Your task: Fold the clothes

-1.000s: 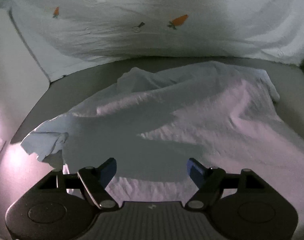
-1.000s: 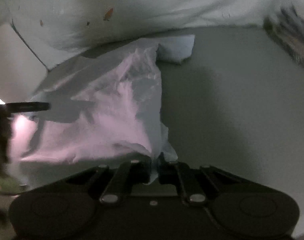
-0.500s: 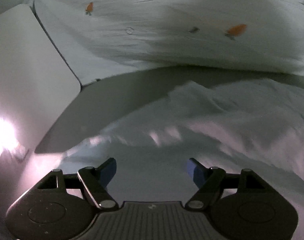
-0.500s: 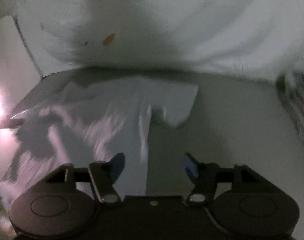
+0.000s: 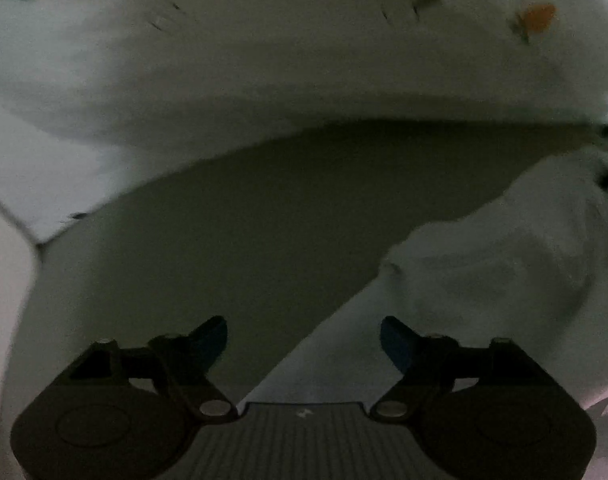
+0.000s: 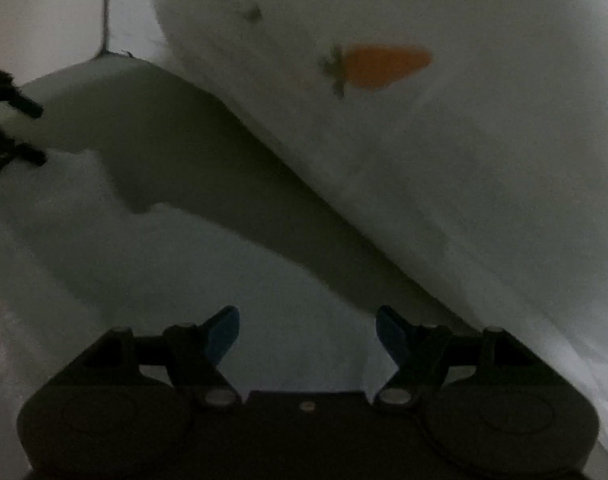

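A pale, whitish garment (image 5: pixel 495 280) lies crumpled on the grey surface (image 5: pixel 244 232), at the right of the left wrist view. My left gripper (image 5: pixel 304 340) is open and empty, over the garment's left edge. In the right wrist view the garment (image 6: pixel 184 280) fills the lower left under my right gripper (image 6: pixel 307 334), which is open and empty. The left gripper's dark tips (image 6: pixel 12 132) show at the left edge of that view.
A white bedcover with orange carrot prints (image 5: pixel 304 52) bulges along the back of the surface; it also fills the right of the right wrist view (image 6: pixel 443 140), close to the gripper. A pale wall (image 5: pixel 0 300) stands at the left.
My right gripper let go of the garment's edge and opened, then moved in close to the carrot-print cover. My left gripper swung left, so the garment now sits at its right.
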`<state>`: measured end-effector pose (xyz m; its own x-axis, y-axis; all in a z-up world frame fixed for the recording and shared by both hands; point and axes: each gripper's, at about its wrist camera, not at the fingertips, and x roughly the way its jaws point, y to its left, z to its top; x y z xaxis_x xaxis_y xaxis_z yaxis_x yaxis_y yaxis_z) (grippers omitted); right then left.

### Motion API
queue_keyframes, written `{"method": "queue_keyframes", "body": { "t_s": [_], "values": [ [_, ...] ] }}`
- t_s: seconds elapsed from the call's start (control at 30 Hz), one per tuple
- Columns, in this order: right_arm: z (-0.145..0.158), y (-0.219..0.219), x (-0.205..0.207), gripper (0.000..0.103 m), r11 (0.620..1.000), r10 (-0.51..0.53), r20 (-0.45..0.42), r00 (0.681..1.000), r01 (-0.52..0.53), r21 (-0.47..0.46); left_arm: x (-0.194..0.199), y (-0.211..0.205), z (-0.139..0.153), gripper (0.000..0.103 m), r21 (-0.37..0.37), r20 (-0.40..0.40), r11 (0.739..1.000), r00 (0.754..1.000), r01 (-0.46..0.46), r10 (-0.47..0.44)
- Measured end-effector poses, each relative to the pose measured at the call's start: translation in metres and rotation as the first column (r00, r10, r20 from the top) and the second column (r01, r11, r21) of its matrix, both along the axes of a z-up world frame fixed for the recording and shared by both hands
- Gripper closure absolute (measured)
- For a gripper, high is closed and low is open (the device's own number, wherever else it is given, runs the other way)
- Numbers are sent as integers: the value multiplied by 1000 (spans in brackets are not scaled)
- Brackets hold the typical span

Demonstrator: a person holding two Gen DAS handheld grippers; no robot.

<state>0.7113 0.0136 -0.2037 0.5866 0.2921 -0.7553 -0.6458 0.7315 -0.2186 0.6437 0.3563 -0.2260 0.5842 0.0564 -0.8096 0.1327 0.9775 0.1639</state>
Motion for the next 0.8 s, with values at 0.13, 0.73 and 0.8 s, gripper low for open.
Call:
{"method": "queue_keyframes", "body": {
  "t_s": [0.13,0.73,0.8],
  "values": [
    [-26,7,50,24,997,21,-125,992,-11,80,9,12,-12,8,-97,-45,995,999,4,-8],
    [22,-53,-156,100,944,54,627,777,165,-286,-72,-192,39,96,364,397,922,918,-135,-22],
    [25,-70,-164,100,929,44,665,746,214,-302,-70,-220,44,96,427,453,892,889,-146,-72]
  ]
}}
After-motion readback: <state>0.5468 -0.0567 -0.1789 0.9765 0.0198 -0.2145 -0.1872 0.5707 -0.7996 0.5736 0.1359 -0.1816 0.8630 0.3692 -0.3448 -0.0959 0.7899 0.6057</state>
